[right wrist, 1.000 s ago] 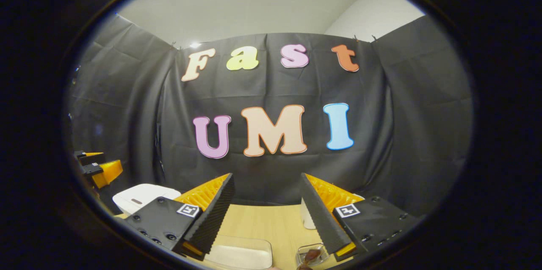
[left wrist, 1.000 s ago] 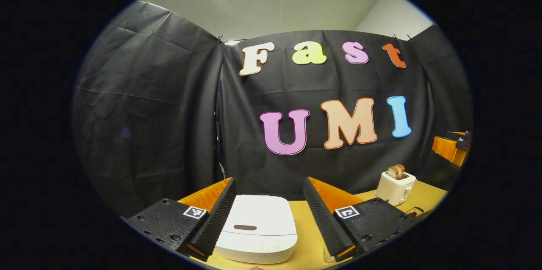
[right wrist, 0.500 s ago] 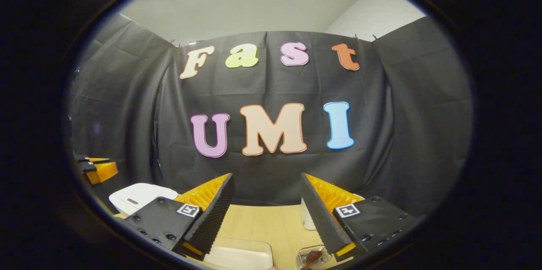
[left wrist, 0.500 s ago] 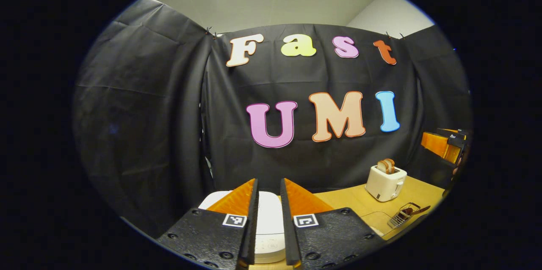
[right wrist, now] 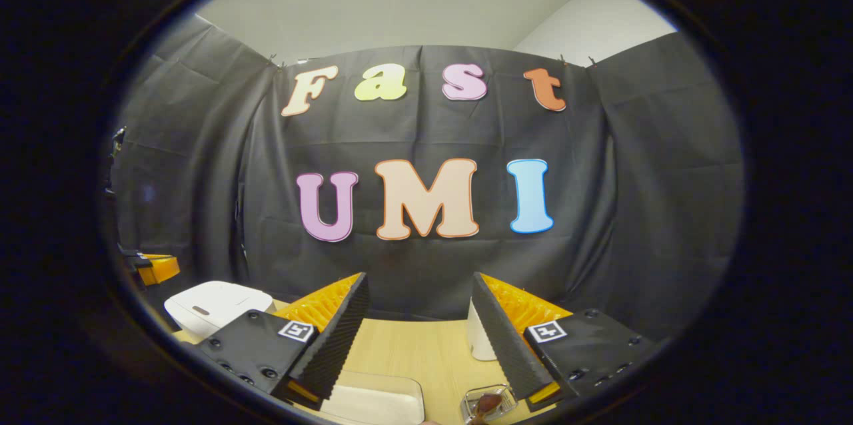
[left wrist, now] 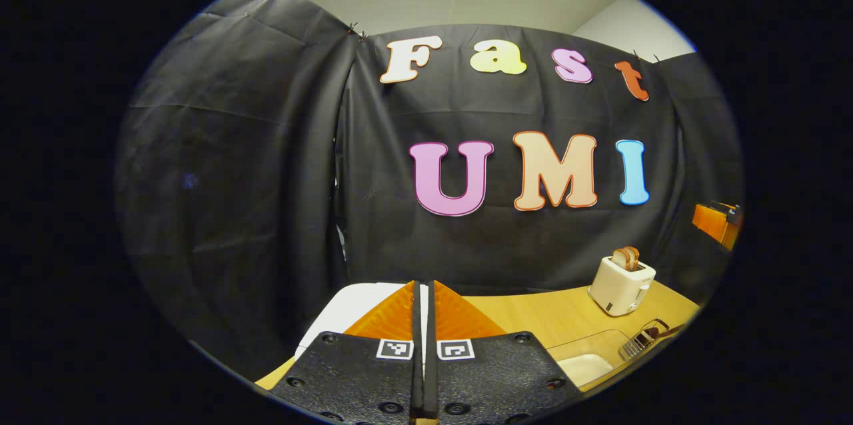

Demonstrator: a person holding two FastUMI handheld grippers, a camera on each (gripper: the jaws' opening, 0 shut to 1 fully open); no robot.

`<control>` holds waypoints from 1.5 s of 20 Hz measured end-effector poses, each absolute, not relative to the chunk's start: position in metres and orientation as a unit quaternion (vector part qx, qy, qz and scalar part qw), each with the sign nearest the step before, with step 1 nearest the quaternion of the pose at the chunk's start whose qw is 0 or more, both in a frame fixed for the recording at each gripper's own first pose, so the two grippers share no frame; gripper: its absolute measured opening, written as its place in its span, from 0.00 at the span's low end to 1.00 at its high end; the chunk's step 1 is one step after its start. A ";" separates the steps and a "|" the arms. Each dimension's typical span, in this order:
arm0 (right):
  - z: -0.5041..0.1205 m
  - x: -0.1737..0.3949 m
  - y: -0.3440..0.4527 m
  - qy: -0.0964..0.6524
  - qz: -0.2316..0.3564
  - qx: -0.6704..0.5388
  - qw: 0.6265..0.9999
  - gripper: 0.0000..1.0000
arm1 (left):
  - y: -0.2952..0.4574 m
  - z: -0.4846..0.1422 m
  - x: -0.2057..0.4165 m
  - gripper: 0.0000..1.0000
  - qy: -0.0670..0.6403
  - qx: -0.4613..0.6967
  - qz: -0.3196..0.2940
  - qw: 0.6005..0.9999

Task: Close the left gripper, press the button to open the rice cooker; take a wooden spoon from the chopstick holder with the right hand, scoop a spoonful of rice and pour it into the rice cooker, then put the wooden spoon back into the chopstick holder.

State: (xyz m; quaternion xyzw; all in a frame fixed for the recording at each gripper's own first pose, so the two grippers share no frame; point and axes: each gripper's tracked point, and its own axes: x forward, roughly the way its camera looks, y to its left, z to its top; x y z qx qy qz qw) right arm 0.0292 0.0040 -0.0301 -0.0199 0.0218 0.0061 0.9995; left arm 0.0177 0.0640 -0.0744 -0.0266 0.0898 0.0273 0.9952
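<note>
Booth: black cloth walls on three sides, pale ceiling above, a light wooden table (right wrist: 426, 352) below

Left gripper (left wrist: 424, 292): fingers pressed together with nothing between them, as the pressing step calls for

Rice cooker (left wrist: 346, 308): white, lid down, on the table straight ahead of and below the left gripper's closed tips; in the right gripper view it sits far off to the left, a dark oval mark visible on its lid

Button: I cannot place it for certain from here; the closed fingers cover much of the lid in the left gripper view

Key relation: the cooker lies forward and down along the left gripper's own axis, so the press looks like a short push ahead and downward; the left gripper is clearly the nearer one

Right gripper (right wrist: 420, 292): jaws wide apart, empty, hovering over the table

Chopstick holder (right wrist: 490, 402): low at the edge, just below and inside the right-hand finger, a wooden spoon (right wrist: 488, 404) poking out

Rice container (right wrist: 376, 402): clear tub of white rice under the right gripper

Toaster (left wrist: 622, 282): white, with bread slices, well right of the cooker

Progress: first step half done, lid not yet opened
</note>
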 end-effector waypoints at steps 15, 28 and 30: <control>-0.045 0.027 0.001 0.048 -0.008 -0.034 0.998 0.96 | 0.091 -0.194 0.029 0.00 0.219 -0.047 0.045 0.974; -0.048 0.033 -0.010 0.054 -0.010 -0.026 0.998 1.00 | 0.092 -0.156 0.040 0.00 0.144 -0.009 0.058 0.988; -0.050 0.033 -0.017 0.057 -0.013 -0.023 0.998 1.00 | 0.093 -0.128 0.047 0.00 0.108 0.004 0.056 0.993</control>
